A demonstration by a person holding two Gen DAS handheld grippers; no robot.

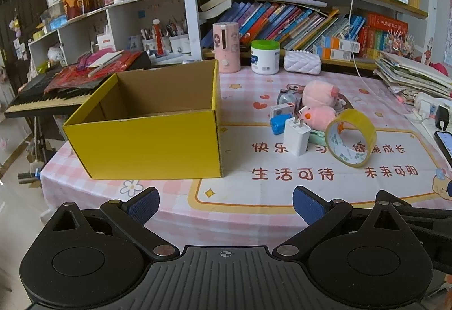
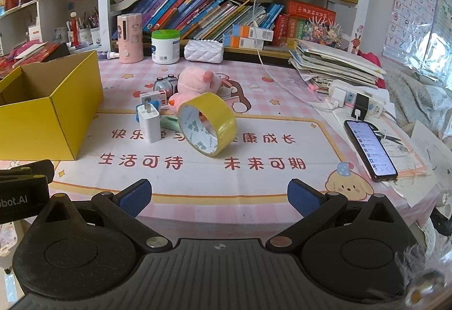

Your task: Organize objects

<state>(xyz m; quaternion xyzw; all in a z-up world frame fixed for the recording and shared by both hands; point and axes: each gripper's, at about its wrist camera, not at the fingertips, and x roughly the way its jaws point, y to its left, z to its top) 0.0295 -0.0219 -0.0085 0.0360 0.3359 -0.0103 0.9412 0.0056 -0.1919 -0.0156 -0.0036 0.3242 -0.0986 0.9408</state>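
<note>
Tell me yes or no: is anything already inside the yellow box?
No: the left wrist view looks into the open yellow box and shows only bare cardboard walls, while the tape roll and white charger sit on the table.

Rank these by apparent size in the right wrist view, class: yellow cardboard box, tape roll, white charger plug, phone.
1. yellow cardboard box, partly cut off by the frame
2. tape roll
3. phone, close to the tape roll; lying flat, so unsure
4. white charger plug
</note>
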